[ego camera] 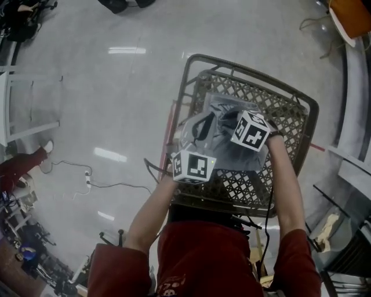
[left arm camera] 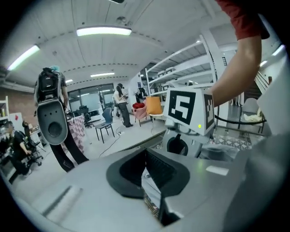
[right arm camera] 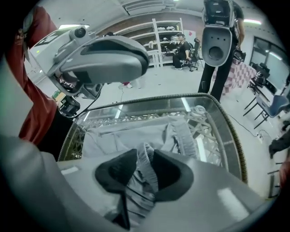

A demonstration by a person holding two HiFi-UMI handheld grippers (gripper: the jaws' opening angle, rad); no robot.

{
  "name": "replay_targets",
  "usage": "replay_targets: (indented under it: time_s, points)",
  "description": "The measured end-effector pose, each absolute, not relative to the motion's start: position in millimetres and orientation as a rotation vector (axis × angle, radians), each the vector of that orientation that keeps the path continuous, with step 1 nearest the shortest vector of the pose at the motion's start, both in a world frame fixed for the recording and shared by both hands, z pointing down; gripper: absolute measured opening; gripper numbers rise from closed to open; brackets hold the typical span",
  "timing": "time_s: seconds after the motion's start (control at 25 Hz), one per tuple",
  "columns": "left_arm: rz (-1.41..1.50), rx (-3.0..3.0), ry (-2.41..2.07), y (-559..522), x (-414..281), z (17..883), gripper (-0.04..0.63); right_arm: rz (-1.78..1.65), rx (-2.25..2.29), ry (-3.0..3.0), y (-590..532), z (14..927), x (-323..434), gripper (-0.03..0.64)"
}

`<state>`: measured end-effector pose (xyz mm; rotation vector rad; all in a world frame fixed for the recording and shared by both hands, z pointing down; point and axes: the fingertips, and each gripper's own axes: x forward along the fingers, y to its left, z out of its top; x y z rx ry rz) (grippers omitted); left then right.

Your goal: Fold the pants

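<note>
Grey pants (ego camera: 223, 145) lie rumpled on a lattice-top table (ego camera: 252, 72) right in front of me. My left gripper (ego camera: 197, 152) is raised over the near-left part of the cloth. In the left gripper view its jaws (left arm camera: 147, 174) are closed, with a thin pale edge of the pants (left arm camera: 149, 188) pinched between the pads. My right gripper (ego camera: 246, 139) points steeply down at the pants' right side. In the right gripper view its pads (right arm camera: 144, 174) squeeze a bunched ridge of grey cloth, and the rest of the pants (right arm camera: 136, 136) spreads flat beyond.
The table's curved rim (right arm camera: 231, 136) runs close round the pants. A cable and power strip (ego camera: 87, 180) lie on the floor to the left. An orange chair (ego camera: 353, 14) stands at the far right, and black metal frames (ego camera: 342, 243) at the near right.
</note>
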<state>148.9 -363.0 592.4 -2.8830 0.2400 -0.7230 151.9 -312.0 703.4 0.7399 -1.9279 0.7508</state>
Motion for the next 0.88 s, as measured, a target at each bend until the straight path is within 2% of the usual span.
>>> replay_targets:
  time_s: [0.16, 0.64, 0.88]
  points:
    - [-0.659, -2.957, 0.306, -363.0, 139.4, 581.4, 0.006, 0.736, 0.694, -1.915, -312.1, 703.7, 150.4, 0.024]
    - [-0.491, -2.944, 0.452, -372.5, 125.4, 548.1, 0.006, 0.649, 0.919, -1.991, -355.4, 662.8, 169.3, 0.012]
    - [-0.482, -3.015, 0.472, -367.3, 109.0, 554.2, 0.006, 0.65, 0.963, -1.96, -381.2, 680.7, 171.7, 0.013]
